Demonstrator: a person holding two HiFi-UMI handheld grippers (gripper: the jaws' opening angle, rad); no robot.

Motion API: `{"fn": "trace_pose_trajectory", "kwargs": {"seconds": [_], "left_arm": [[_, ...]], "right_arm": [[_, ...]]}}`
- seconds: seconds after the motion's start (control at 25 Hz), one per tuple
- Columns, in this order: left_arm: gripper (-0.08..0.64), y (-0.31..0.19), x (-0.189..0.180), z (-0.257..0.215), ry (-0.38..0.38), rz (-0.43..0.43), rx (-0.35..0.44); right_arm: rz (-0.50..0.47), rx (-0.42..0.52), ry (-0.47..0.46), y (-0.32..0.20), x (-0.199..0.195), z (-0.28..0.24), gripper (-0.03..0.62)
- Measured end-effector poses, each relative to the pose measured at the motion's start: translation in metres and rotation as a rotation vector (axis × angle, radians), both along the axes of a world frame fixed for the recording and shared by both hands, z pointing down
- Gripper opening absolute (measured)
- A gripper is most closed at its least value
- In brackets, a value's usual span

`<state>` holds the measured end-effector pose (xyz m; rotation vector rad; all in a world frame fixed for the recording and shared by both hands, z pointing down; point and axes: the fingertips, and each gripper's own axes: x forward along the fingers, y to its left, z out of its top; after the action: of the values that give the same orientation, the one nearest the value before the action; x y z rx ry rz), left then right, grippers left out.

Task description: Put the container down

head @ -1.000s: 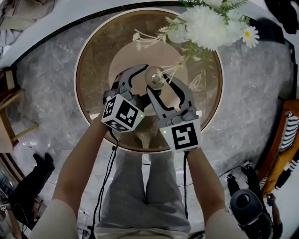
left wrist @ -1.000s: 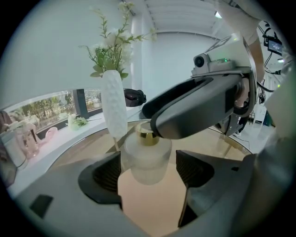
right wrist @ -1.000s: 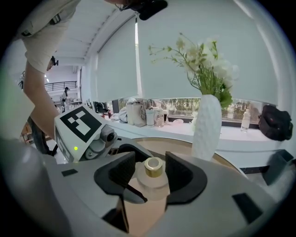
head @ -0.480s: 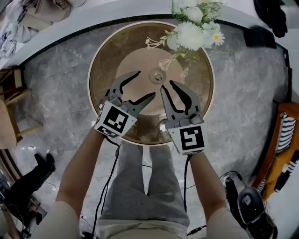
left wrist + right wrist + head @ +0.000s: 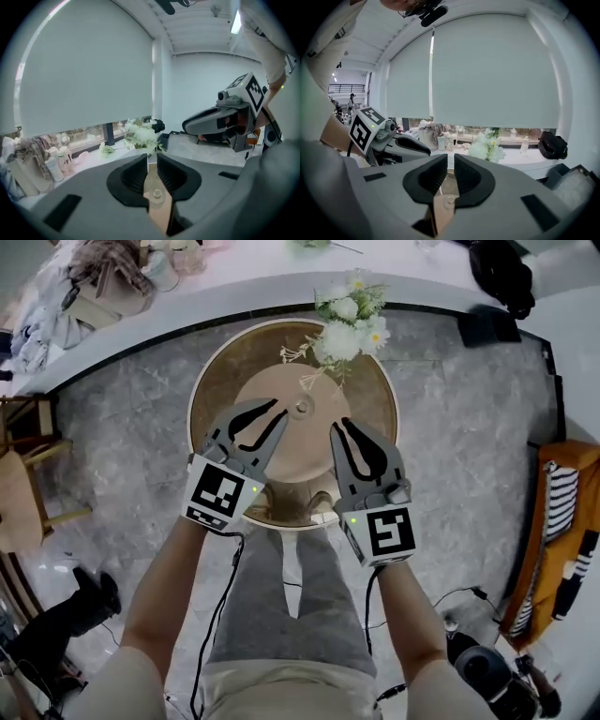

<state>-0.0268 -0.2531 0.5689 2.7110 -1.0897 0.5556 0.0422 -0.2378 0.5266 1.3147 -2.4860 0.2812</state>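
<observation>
The container [image 5: 302,407], a small round lidded piece, stands in the middle of the tan disc [image 5: 281,451] of the round glass table [image 5: 208,381]. Both grippers hover nearer me, apart from it. My left gripper [image 5: 279,409] is left of it, its jaws closing to a narrow gap with nothing between them. My right gripper [image 5: 345,424] is to its right, also closing and empty. Through the left gripper's [image 5: 152,159] slit I see the container [image 5: 155,193] below. It also shows under the right gripper [image 5: 450,159], as the container [image 5: 449,201] on the disc.
A bunch of white flowers [image 5: 347,320] stands at the table's far edge. A white ledge [image 5: 234,282] curves behind it with bags and bottles. A black bag [image 5: 497,268] lies at the back right, an orange seat [image 5: 562,521] at the right, and a wooden chair [image 5: 19,484] at the left.
Both grippers drew back from the container, which stays on the disc. Their jaws went from wide open to a narrow gap. The head view rose, so the table looks smaller.
</observation>
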Motion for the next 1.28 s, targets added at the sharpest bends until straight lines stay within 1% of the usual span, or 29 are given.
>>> {"fn": "trace_pose_trajectory", "kwargs": {"seconds": [0.04, 0.16, 0.32, 0.44, 0.56, 0.68, 0.76, 0.84, 0.92, 1.0, 1.16, 1.28], "left_arm": [[0.062, 0.004, 0.001, -0.014, 0.004, -0.001, 0.005], [0.051, 0.013, 0.001, -0.056, -0.001, -0.007, 0.038], [0.021, 0.021, 0.0, -0.107, 0.002, -0.017, 0.065], [0.009, 0.024, -0.006, -0.146, 0.056, -0.06, 0.079], [0.008, 0.027, -0.018, -0.187, 0.097, -0.11, 0.103], [0.008, 0.034, -0.023, -0.227, 0.093, -0.119, 0.136], [0.008, 0.039, -0.023, -0.25, 0.06, -0.112, 0.152], [0.008, 0.043, -0.023, -0.27, 0.011, -0.104, 0.171], [0.008, 0.048, -0.023, -0.292, -0.014, -0.099, 0.201], [0.008, 0.055, -0.024, -0.316, -0.002, -0.099, 0.231], [0.008, 0.073, -0.026, -0.369, 0.04, -0.097, 0.297], [0.008, 0.085, -0.023, -0.409, 0.072, -0.092, 0.355]], "right_arm": [[0.005, 0.002, -0.003, 0.003, 0.002, -0.014, 0.041], [0.016, 0.012, 0.015, 0.011, 0.008, -0.052, 0.037], [0.015, 0.057, 0.028, 0.016, 0.012, -0.108, 0.032], [-0.005, 0.076, 0.039, 0.024, 0.013, -0.149, 0.021], [-0.022, 0.11, 0.024, 0.032, 0.009, -0.194, 0.018], [-0.047, 0.149, 0.025, 0.04, 0.004, -0.238, 0.012], [-0.075, 0.162, 0.029, 0.049, 0.001, -0.264, 0.008], [-0.102, 0.189, -0.005, 0.058, -0.003, -0.291, 0.008], [-0.119, 0.224, -0.008, 0.067, -0.004, -0.315, 0.008], [-0.134, 0.26, -0.003, 0.073, -0.004, -0.338, 0.008], [-0.131, 0.281, -0.085, 0.086, -0.004, -0.384, 0.008], [-0.134, 0.298, -0.093, 0.096, 0.001, -0.413, 0.008]]}}
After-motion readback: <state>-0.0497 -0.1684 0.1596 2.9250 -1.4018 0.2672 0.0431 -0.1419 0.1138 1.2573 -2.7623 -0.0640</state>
